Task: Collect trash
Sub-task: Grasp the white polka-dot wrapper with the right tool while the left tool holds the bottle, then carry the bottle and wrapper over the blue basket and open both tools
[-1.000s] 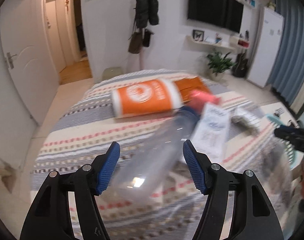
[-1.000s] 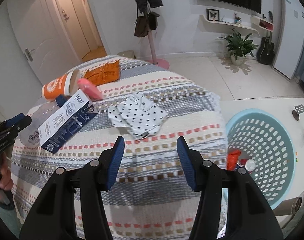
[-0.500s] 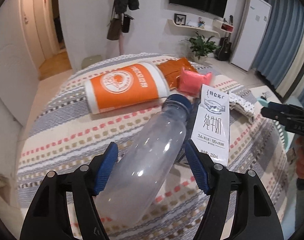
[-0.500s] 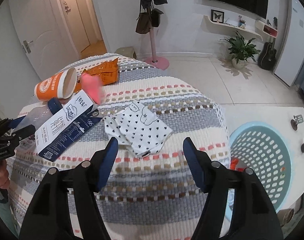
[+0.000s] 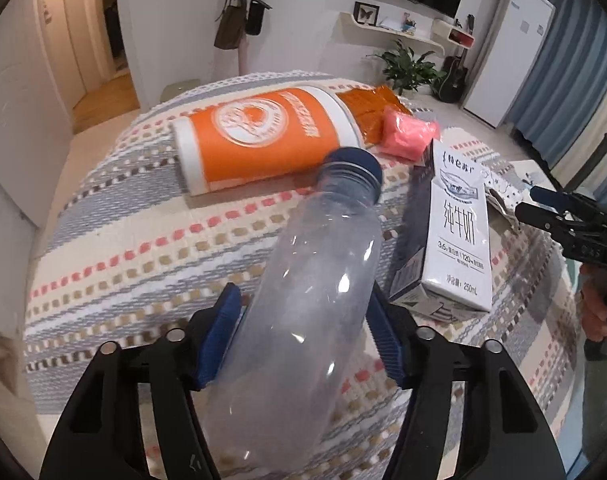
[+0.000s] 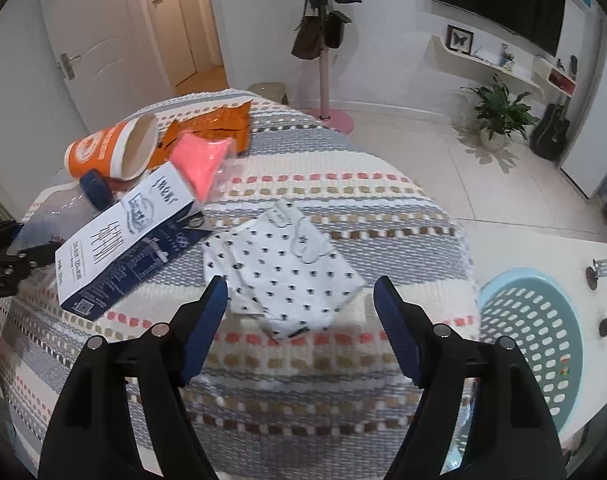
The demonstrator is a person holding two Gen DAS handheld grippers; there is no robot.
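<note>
A clear plastic bottle with a blue cap lies on the striped cloth, its body between the jaws of my left gripper; the blue pads stand at its sides, still open. Beyond it lie an orange paper cup, an orange wrapper, a pink packet and a white and blue milk carton. My right gripper is open and empty, just above a white dotted wrapper. The carton, the cup and the pink packet lie to its left.
A light blue perforated basket stands on the floor at the right, below the table's edge. A coat stand, a potted plant and white doors are behind the table.
My left gripper has moved forward so the bottle now sits between its pads. My right gripper has moved forward and down over the dotted wrapper and opened wider.
</note>
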